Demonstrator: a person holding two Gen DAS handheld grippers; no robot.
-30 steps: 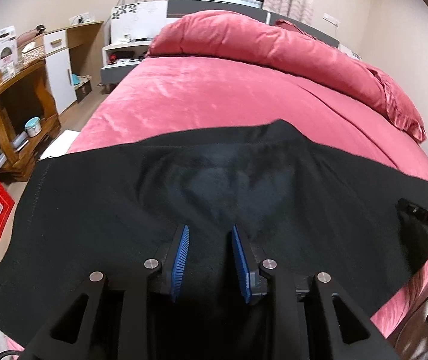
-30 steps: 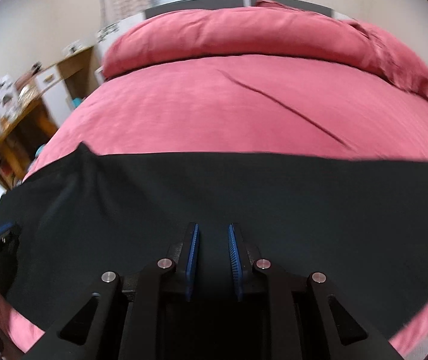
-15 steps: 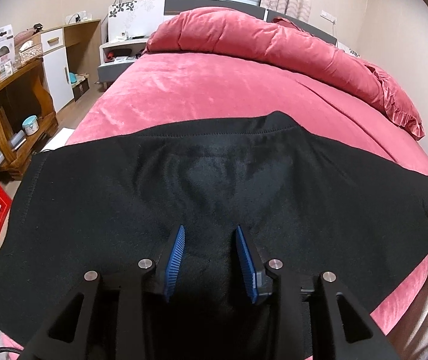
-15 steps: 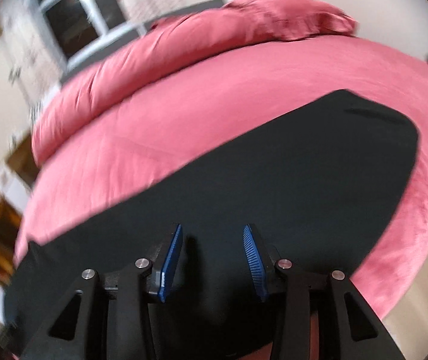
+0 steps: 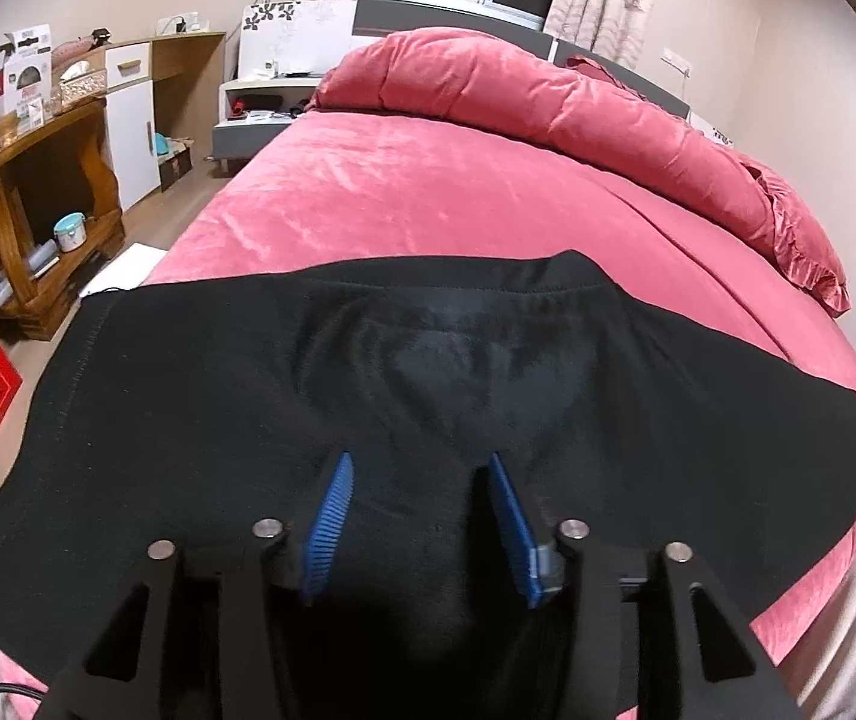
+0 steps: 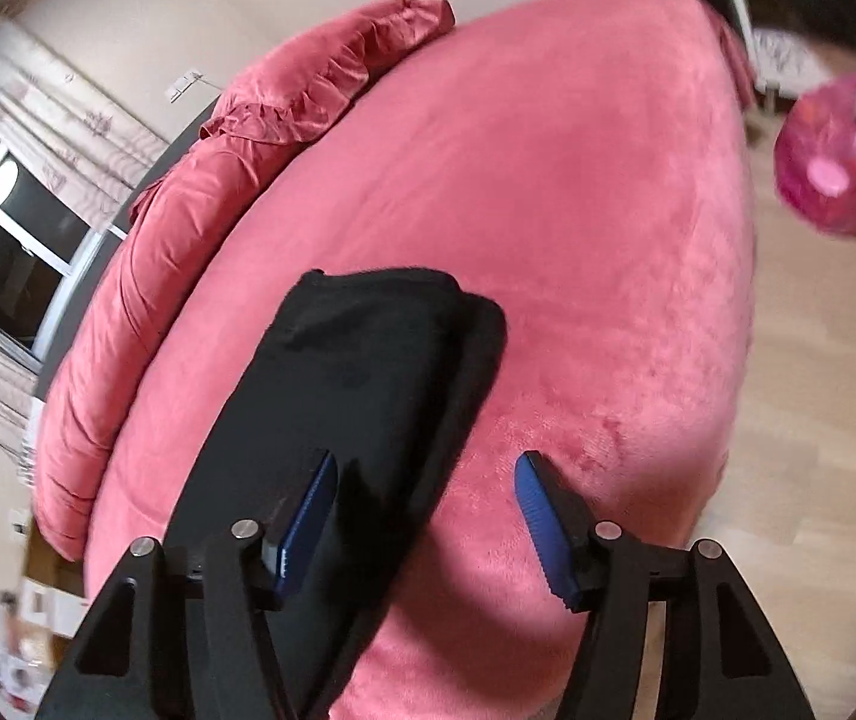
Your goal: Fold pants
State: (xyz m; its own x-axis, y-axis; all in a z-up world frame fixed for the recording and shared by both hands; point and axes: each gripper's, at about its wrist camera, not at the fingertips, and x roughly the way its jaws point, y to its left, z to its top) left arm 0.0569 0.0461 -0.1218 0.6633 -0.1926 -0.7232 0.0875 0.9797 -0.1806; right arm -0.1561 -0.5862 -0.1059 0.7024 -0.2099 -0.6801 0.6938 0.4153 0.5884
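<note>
Right gripper (image 6: 425,510) view alone: pink bag (image 6: 835,162)

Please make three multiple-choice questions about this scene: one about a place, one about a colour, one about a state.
1. Where do the pants lie?
A. on the floor
B. on the bed
C. on the wooden desk

2. What colour are the pads of the left hand-held gripper?
A. blue
B. green
C. white

3. How does the right hand-held gripper stand?
A. shut on the pants
B. shut on nothing
C. open

Answers: 1 B, black cloth spreads over the red cover. 2 A, both pads are blue. 3 C, its pads stand wide apart.
</note>
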